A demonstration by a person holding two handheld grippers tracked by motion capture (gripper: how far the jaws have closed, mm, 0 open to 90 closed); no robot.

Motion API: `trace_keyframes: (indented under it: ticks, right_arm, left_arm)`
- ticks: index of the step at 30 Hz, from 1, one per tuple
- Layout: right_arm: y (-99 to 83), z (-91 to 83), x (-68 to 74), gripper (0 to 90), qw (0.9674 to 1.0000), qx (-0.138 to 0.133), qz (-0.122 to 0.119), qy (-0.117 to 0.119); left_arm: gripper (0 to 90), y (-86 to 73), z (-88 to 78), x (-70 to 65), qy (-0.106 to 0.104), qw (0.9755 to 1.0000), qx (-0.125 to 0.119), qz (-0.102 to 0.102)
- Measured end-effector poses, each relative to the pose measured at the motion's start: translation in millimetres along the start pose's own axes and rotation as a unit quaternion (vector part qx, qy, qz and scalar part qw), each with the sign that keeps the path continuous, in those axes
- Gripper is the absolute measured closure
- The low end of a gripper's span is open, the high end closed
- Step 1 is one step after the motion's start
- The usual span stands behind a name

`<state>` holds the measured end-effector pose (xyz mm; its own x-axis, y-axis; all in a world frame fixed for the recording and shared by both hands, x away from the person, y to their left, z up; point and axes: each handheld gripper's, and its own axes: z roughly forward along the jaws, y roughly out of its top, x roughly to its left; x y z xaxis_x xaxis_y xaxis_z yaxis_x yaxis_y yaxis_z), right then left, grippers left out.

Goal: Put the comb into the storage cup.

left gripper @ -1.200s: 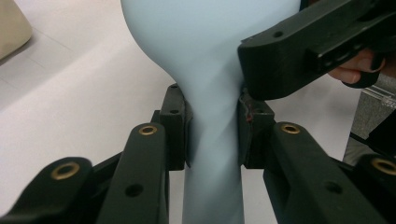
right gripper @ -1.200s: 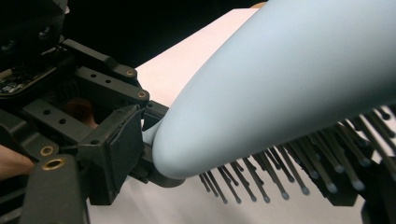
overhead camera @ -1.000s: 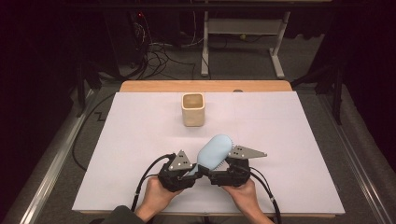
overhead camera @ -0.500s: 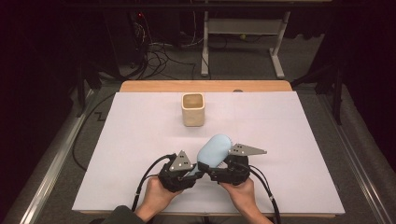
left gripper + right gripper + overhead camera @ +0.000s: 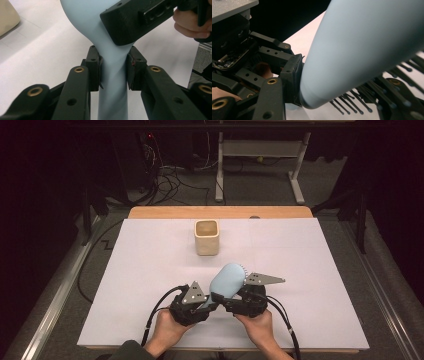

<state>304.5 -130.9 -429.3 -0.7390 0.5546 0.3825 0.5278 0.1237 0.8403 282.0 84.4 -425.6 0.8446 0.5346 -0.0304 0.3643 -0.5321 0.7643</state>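
A: So, where is the hairbrush point(image 5: 227, 279) right now?

B: Off the tabletop point(image 5: 150, 270), near the front edge, roughly mid-way across. The left claw point(image 5: 113, 67) clamps its handle; in the left gripper view both pads press the pale blue shaft from either side. The head angles up and away toward the far right.

A: And the right claw point(image 5: 239, 294)?

B: It sits just right of the left one, at the brush's head. Its jaws have just been closing, with the head between them. In the right gripper view one pad lies against the smooth back of the head and the bristles point(image 5: 362, 100) face the other jaw; whether that far pad bears on them I cannot tell.

A: Which step would you call this?

B: A handover between hands, or a two-handed regrip, I judge. The beige cup point(image 5: 206, 236) stands upright well beyond, toward the far side, and looks like the likely place for it.

A: What does the next move need?

B: A firm hold by the right claw before the left lets go, or the brush could swing and drop.
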Motion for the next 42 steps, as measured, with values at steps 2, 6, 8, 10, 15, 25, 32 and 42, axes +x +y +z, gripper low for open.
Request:
trace_keyframes:
  ticks: [2,6,8,10,15,25,32,42]
  right_arm:
    - [0.6,-0.4,1.0,47.7,1.0,-0.001,-0.005,0.002]
    - [3.0,-0.7,2.9,49.3,0.9999,0.001,-0.009,0.003]
    - [4.2,-0.7,3.8,50.2,0.9999,0.004,-0.011,0.004]
    - [5.5,-0.7,4.6,50.9,0.9999,0.006,-0.014,0.004]
    - [8.7,-0.3,6.4,53.6,0.9997,0.012,-0.02,0.009]
    - [13.4,-1.1,7.2,55.4,0.9994,0.018,-0.024,0.019]
    - [16.8,-4.0,5.6,55.8,0.9994,0.016,-0.024,0.017]
    - [19.7,-8.7,3.0,55.8,0.9994,0.019,-0.027,0.012]
  left_arm:
    - [69.0,-0.1,-0.8,-0.2,0.0,1.0,-0.002,0.001]
    - [69.1,-0.1,-2.0,0.2,0.001,1.0,-0.006,0.001]
    - [69.0,-0.2,-2.2,0.3,0.0,1.0,-0.006,0.0]
    - [69.0,-0.2,-2.8,0.8,0.0,1.0,-0.009,0.001]
    - [69.0,-0.4,-4.2,2.0,-0.003,0.9999,-0.012,0.0]
    - [67.9,-0.6,-6.3,2.0,-0.002,0.9998,-0.019,0.001]
    - [60.6,-0.9,-5.6,3.0,-0.002,0.9998,-0.017,-0.006]
    - [48.4,-1.8,-9.5,7.6,-0.008,0.9993,-0.031,-0.021]
